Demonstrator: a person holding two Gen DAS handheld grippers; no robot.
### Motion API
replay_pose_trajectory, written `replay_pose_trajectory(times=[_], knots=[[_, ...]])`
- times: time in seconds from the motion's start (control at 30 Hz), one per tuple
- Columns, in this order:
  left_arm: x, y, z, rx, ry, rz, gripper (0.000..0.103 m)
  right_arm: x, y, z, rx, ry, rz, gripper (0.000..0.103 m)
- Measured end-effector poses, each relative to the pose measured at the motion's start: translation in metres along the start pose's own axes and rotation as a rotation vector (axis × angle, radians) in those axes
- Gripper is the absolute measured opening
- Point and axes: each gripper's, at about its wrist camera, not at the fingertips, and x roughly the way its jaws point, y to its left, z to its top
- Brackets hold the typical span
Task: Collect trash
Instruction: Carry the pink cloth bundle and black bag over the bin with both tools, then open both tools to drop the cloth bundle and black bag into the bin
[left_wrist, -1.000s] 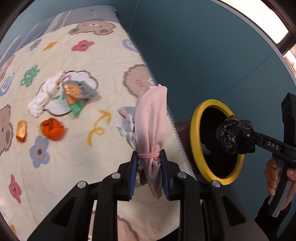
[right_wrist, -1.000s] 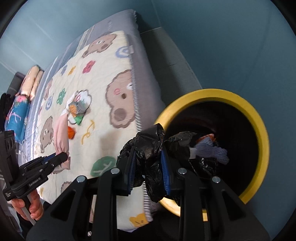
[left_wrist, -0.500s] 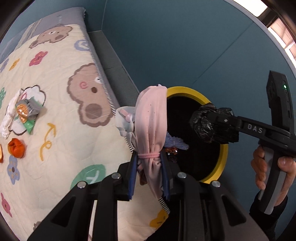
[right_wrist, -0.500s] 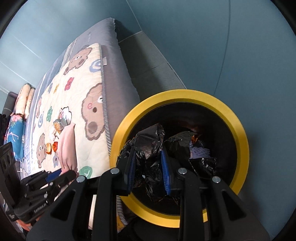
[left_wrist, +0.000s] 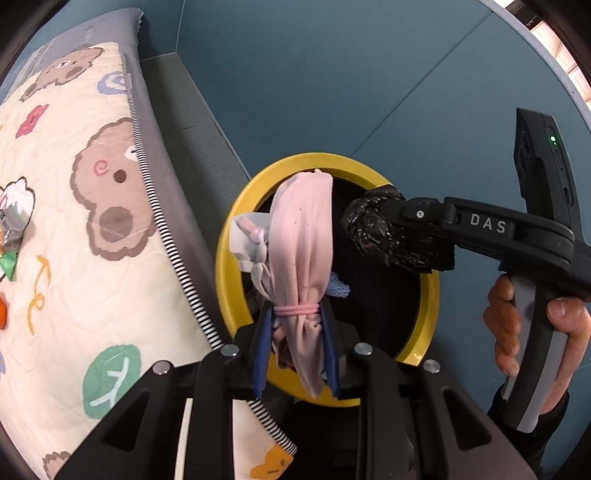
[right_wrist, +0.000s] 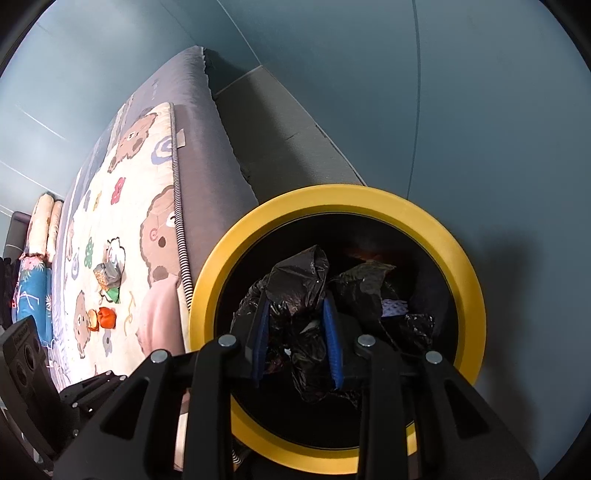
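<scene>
My left gripper (left_wrist: 295, 325) is shut on a pink cloth bundle (left_wrist: 303, 236) tied with a pink hair band, and holds it over the near edge of a yellow-rimmed black bin (left_wrist: 236, 229). My right gripper (right_wrist: 295, 325) is shut on a crumpled black plastic bag (right_wrist: 299, 273) and holds it above the bin's opening (right_wrist: 332, 199). The right gripper and its bag also show in the left wrist view (left_wrist: 384, 232). Some trash lies inside the bin (right_wrist: 393, 306).
A bed with a bear-print quilt (left_wrist: 74, 236) stands left of the bin. On it lie a wrapper pile (right_wrist: 107, 277) and an orange peel (right_wrist: 107, 317). Pillows (right_wrist: 44, 221) are at the far end. Teal walls (right_wrist: 480, 110) are behind the bin.
Both grippers have moved from over the bed toward the bin, each keeping its load. The bin now fills more of both views.
</scene>
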Motion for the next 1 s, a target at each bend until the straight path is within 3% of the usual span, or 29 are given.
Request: replay_pose_trajectory(times=[0.33,0.53,0.73,1.0], knots=[[0.01,-0.001,-0.004,-0.009,-0.004,-0.016,0.03,-0.007,-0.015,0.002,0.03,-0.025,-0.006,0.034],[0.003,-0.005,-0.009,0.009,-0.026,-0.021,0.048,-0.014,-0.019,0.002,0.048,-0.043,-0.024,0.04],[-0.012,0.005,-0.011,-0.007,-0.048,-0.017,0.059,-0.019,-0.022,0.0,0.063,-0.055,-0.035,0.049],[-0.034,0.032,-0.016,-0.049,-0.075,0.011,0.074,-0.024,-0.013,-0.006,0.049,-0.044,-0.031,0.049]])
